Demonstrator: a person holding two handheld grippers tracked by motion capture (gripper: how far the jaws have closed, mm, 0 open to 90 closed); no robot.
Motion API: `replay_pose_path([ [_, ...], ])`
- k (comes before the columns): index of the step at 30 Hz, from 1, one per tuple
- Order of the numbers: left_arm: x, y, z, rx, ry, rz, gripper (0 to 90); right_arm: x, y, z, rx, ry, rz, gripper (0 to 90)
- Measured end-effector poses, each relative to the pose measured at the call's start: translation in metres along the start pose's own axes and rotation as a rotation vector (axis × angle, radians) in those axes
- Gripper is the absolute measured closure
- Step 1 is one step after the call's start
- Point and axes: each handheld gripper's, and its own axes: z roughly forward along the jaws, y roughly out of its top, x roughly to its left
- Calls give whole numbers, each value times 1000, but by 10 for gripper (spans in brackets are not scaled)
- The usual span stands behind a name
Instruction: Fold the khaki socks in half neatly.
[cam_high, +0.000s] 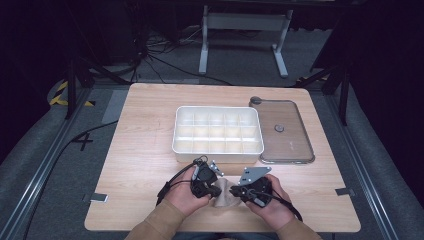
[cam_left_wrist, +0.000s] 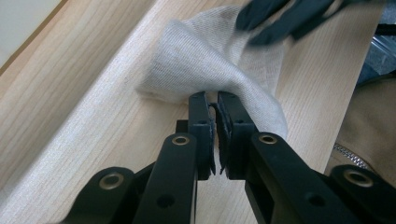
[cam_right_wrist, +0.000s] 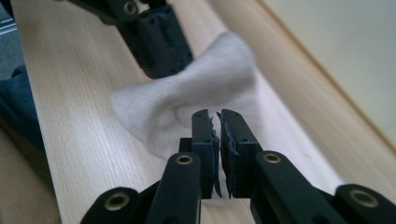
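Beige cloth (cam_high: 224, 197) lies just before white organizer tray (cam_high: 216, 149).

White plastic organizer box (cam_high: 218, 131) with a grid of small compartments sits mid-table, compartments look bare. Just to its right lies a clear rectangular plastic lid (cam_high: 283, 131), flat on the tabletop, a small round grey knob (cam_high: 279, 128) at its middle and a grey round tab (cam_high: 256, 100) at its far left corner. Both rest on a light wooden table (cam_high: 145, 150) with rounded corners. Beyond the table: white metal frame legs (cam_high: 243, 25) on grey carpet floor (cam_high: 30, 165), loose black cables (cam_high: 155, 55), yellow-black hazard tape (cam_high: 60, 92) at far left.
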Motion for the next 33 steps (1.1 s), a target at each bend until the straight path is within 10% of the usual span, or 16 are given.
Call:
replay_pose_path([
  [5,0,0,1,-5,-6,-5,845,-14,-8,-16,23,-51,27,842],
  [15,0,0,1,-4,-13,-5,837,-18,-20,-4,149,12,34,856],
  [33,-5,5,2,-12,-23,13,820,-5,-12,11,150,16,-8,849],
])
